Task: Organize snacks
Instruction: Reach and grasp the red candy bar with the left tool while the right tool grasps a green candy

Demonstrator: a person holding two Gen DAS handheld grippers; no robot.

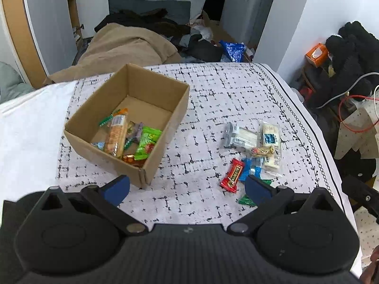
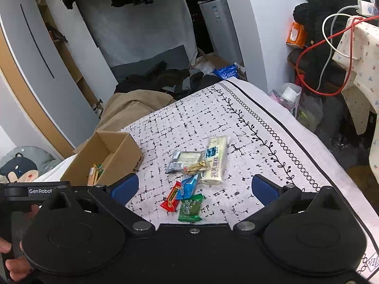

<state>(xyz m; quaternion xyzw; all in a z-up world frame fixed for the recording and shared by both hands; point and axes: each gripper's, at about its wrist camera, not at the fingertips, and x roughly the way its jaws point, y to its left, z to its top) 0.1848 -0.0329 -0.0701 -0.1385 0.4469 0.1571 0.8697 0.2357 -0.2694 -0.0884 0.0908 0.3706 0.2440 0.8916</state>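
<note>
Your left gripper (image 1: 187, 189) hangs spread wide and empty above the patterned cloth (image 1: 208, 99), the cardboard box (image 1: 163, 142) of snacks just ahead to its left. Your right gripper (image 2: 195, 190), equally agape, frames the loose pile: red bar (image 2: 171, 197), green packet (image 2: 190, 208), blue wrapper (image 2: 188, 187).

Patterned cloth (image 1: 213, 99) covers the counter; its border carries a vine print (image 2: 258, 139). Beyond the far edge lie a tan blanket (image 1: 123, 47) and dark clothing (image 1: 146, 20). A blue foil bag (image 1: 233, 49) sits near a white appliance (image 1: 248, 7). At the right: an orange tissue box (image 1: 316, 54), black fleece (image 1: 350, 47), 1 red cable (image 2: 317, 47), 1 white cable (image 2: 330, 37). A cartoon-dog cushion (image 2: 22, 168) rests at the left.
</note>
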